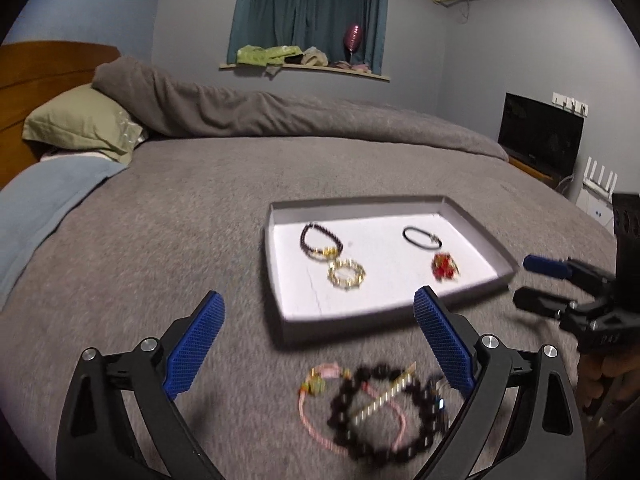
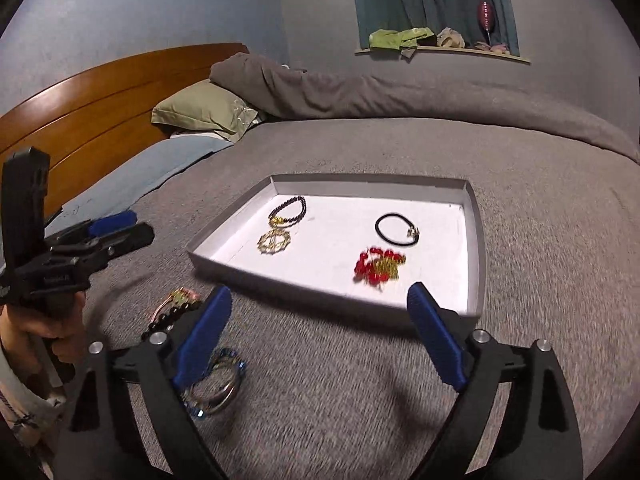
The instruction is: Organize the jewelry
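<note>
Left gripper (image 1: 316, 344): jaws wide, nothing held; we hover above a tangled pile (image 1: 372, 412) of bracelets just below its fingers. Right gripper (image 2: 320, 336): also spread, nothing held; bangles (image 2: 216, 384) sit under its left finger. Tray (image 2: 478, 240) ahead holds four pieces. Risk: we snag several tangled strands together and drop one.

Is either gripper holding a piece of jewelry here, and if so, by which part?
Nothing is held. The left gripper and right gripper are both open, with no jewelry between their fingers.
</note>
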`<action>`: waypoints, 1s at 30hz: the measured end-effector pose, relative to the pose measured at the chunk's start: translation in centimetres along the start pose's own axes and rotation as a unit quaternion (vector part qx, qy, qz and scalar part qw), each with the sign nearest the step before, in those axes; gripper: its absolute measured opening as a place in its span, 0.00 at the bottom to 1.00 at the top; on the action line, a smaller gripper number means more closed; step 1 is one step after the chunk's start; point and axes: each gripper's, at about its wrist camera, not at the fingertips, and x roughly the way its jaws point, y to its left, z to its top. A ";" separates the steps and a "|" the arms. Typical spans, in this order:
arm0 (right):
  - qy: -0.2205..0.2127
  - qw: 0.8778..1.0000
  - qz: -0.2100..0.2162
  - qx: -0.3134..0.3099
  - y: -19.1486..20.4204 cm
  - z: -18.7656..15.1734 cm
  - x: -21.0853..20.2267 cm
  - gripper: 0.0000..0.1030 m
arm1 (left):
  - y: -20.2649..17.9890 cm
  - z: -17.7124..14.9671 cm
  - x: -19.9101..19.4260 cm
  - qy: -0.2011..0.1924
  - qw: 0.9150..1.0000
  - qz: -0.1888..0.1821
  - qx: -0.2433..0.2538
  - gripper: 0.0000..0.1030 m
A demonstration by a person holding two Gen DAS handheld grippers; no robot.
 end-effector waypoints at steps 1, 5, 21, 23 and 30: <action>-0.002 1.000 -0.002 0.000 0.1 -0.5 -0.3 0.91 | -0.1 -0.5 -0.2 0.001 1.000 0.003 0.003 0.92; -0.003 1.000 -0.007 0.001 0.7 -2.3 -0.8 0.94 | -0.5 -3.1 -1.0 0.014 1.000 0.008 0.016 0.92; 0.035 0.999 0.021 -0.012 3.2 -6.0 -0.4 0.77 | -1.2 -8.1 -1.7 0.036 0.999 -0.014 0.017 0.92; 0.044 0.999 0.026 -0.019 3.9 -6.1 0.0 0.71 | -0.8 -8.1 -1.6 0.038 0.999 -0.015 0.009 0.92; 0.073 0.996 0.032 -0.027 5.2 -5.9 1.7 0.41 | -0.8 -8.1 -1.7 0.037 0.999 -0.014 0.010 0.92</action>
